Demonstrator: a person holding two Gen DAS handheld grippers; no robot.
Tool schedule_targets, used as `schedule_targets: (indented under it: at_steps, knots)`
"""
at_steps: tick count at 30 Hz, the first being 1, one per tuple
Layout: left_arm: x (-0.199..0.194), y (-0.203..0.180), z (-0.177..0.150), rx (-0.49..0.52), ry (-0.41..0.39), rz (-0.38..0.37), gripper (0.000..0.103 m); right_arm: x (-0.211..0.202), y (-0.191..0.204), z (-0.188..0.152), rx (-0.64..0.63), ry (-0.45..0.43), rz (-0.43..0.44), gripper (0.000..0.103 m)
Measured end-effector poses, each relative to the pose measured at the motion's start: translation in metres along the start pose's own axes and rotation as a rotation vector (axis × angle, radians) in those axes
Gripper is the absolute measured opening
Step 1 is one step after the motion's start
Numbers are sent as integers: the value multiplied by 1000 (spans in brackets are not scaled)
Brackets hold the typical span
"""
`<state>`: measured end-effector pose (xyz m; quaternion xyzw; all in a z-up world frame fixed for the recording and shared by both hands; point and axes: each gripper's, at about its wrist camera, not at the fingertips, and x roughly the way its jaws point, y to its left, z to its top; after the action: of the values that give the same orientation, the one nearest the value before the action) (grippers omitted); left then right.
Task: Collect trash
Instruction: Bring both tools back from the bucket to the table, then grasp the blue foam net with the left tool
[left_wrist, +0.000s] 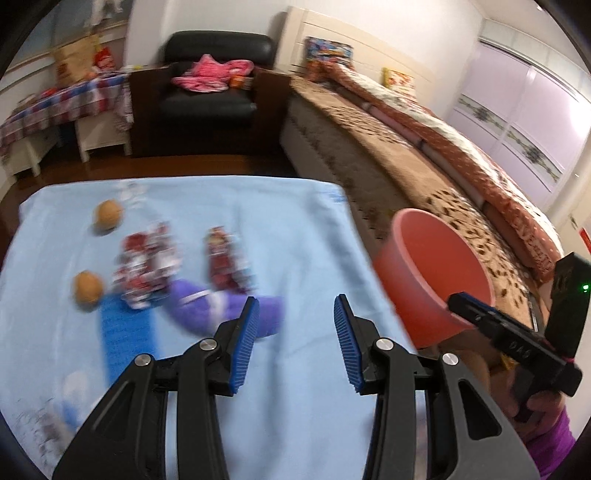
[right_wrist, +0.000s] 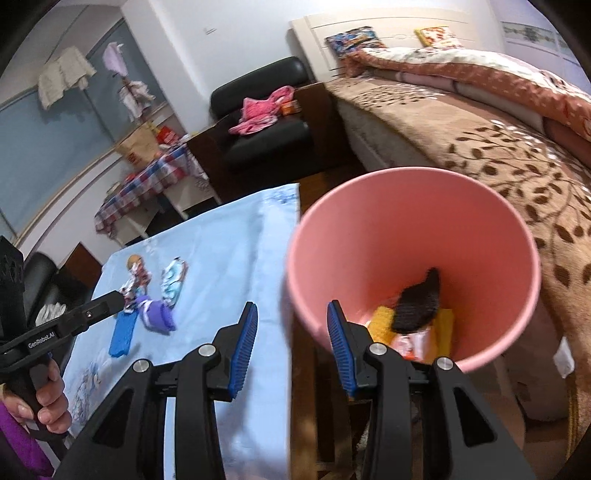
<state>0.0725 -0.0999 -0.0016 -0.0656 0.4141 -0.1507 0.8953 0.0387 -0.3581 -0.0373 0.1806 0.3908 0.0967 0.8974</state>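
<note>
A table under a light blue cloth (left_wrist: 277, 229) holds several trash items: red-and-white wrappers (left_wrist: 147, 262), a dark red wrapper (left_wrist: 225, 258), a purple wrapper (left_wrist: 207, 306), a blue packet (left_wrist: 125, 328) and two brown round pieces (left_wrist: 109, 215) (left_wrist: 88, 290). My left gripper (left_wrist: 295, 332) is open and empty, above the cloth just right of the purple wrapper. A pink bin (right_wrist: 413, 258) stands beside the table; it also shows in the left wrist view (left_wrist: 424, 277). It holds a dark piece (right_wrist: 417, 302), yellow and orange-white wrappers. My right gripper (right_wrist: 291, 332) is open and empty at the bin's near rim.
A bed with a brown leaf-pattern blanket (right_wrist: 498, 147) runs along the right behind the bin. A black armchair (left_wrist: 210, 96) with pink clothing stands beyond the table. A checked-cloth side table (left_wrist: 62, 107) is at far left. Dark wooden floor lies between.
</note>
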Motion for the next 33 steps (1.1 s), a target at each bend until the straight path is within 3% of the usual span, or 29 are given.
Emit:
schedule_targets:
  at_steps: [12, 21, 27, 29, 30, 33]
  knots:
    - [-16, 87, -35, -126, 20, 230, 42, 23, 51, -11, -95, 70, 72, 39]
    - [7, 106, -46, -194, 96, 268, 42, 36, 79, -14, -156, 101, 95, 39]
    - [10, 96, -49, -128, 59, 253, 42, 47, 97, -10, -191, 116, 115, 39]
    - [10, 93, -50, -111, 56, 247, 31, 50, 107, -7, -209, 116, 132, 39]
    - [11, 93, -50, -111, 62, 240, 21, 51, 113, -6, -218, 115, 142, 39]
    - [8, 97, -51, -133, 55, 229, 12, 58, 133, -2, -248, 120, 176, 39]
